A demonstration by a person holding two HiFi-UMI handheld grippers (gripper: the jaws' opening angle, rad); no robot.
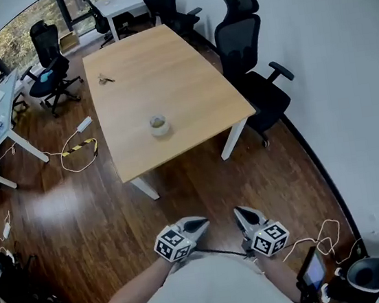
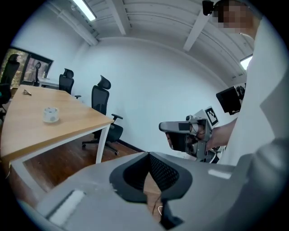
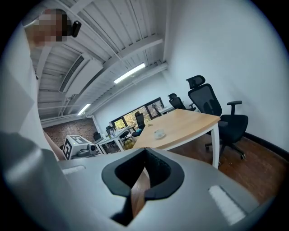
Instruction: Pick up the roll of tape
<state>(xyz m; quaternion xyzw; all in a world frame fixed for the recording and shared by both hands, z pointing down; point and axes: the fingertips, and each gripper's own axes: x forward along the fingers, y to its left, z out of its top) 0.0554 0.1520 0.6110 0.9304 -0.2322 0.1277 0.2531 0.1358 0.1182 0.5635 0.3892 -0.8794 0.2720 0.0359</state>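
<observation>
A dark wooden floor [image 1: 200,180] carries a pale table [image 1: 164,67], with a black office chair [image 1: 248,42] at its 3 o'clock. The roll of tape [image 1: 158,124] lies flat on the table, hole up, with keys [image 1: 104,79] at its 11 o'clock. The left gripper [image 1: 200,223] and right gripper [image 1: 242,214], jaws pressed together on nothing, hang well off at its 6 o'clock.

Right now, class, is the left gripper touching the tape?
Apart. Head view: the left gripper hangs over the floor, well short of the table bearing the tape.
</observation>
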